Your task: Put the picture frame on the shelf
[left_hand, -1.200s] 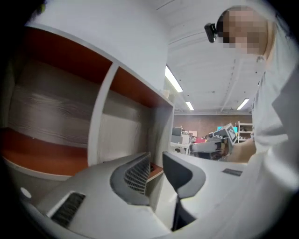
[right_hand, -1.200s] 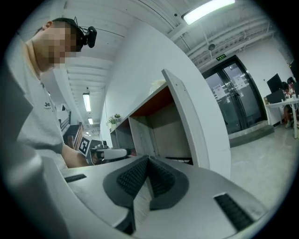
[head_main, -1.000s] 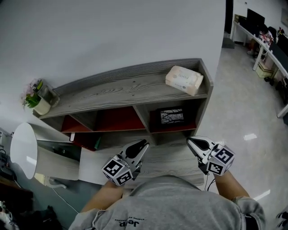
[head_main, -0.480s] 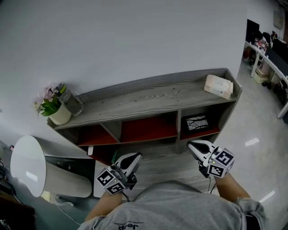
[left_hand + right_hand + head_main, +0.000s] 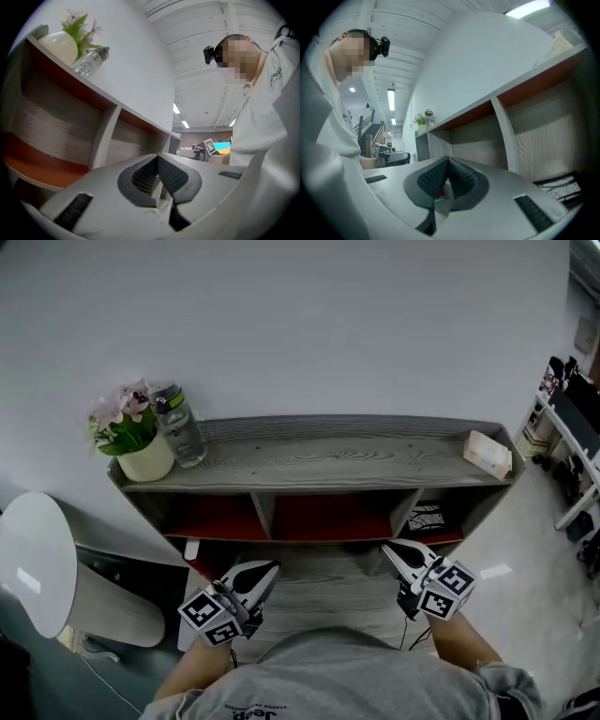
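Observation:
The picture frame [image 5: 427, 518], black with a white branch pattern, stands in the right-hand compartment of the grey shelf [image 5: 319, 451]; in the right gripper view the picture frame [image 5: 558, 187] shows at the lower right. My left gripper [image 5: 267, 568] hangs in front of the shelf's lower middle, shut and empty; the left gripper [image 5: 157, 157] has its pads together. My right gripper [image 5: 386, 549] hovers left of and below the frame, apart from it. The right gripper [image 5: 449, 160] is shut with nothing held.
On the shelf top stand a flower pot [image 5: 141, 442] and a water bottle [image 5: 178, 427] at the left, and a tissue pack [image 5: 490, 454] at the right end. A white round table [image 5: 37, 568] is at the left. Desks stand at the far right.
Both grippers have drawn back from the shelf and shifted left along it. The whole shelf now shows, with the pot and bottle in view. The frame stays in its compartment.

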Demonstrator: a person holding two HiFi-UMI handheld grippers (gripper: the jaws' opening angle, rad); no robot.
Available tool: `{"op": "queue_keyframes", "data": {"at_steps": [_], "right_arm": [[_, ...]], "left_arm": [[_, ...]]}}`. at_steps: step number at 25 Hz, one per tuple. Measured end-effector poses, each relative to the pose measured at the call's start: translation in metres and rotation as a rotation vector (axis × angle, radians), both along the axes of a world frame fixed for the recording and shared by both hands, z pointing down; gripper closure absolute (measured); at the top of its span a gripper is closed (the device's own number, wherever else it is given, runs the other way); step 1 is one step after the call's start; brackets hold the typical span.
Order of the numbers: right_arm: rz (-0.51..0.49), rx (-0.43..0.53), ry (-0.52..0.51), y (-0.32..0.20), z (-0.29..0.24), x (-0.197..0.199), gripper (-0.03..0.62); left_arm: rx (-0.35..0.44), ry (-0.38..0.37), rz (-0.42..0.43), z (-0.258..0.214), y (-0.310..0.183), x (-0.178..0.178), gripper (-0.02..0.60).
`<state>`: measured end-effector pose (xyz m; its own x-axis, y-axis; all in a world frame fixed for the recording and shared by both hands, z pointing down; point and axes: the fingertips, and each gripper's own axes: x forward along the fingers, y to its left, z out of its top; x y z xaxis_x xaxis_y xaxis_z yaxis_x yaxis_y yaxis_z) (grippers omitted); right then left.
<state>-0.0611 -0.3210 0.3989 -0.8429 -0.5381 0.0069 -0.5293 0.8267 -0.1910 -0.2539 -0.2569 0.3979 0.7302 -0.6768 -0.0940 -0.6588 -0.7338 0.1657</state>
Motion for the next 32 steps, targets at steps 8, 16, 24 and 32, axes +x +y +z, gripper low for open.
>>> {"op": "queue_keyframes", "data": {"at_steps": [8,16,24,32], "right_arm": [[-0.011,0.034,0.023,-0.001,-0.005,0.001,0.588],[-0.032,0.038,0.04,0.001,-0.003,0.001,0.589],[-0.039,0.036,0.044,0.002,-0.001,-0.001,0.589],[-0.044,0.033,0.045,0.003,0.001,0.0,0.589]], "left_arm": [[0.024,-0.02,0.001,-0.008,0.003,0.009,0.571],[0.027,-0.033,0.001,-0.008,0.004,0.018,0.571],[0.01,-0.036,0.008,-0.005,0.003,0.021,0.572],[0.004,-0.041,0.013,-0.002,0.003,0.025,0.572]]}}
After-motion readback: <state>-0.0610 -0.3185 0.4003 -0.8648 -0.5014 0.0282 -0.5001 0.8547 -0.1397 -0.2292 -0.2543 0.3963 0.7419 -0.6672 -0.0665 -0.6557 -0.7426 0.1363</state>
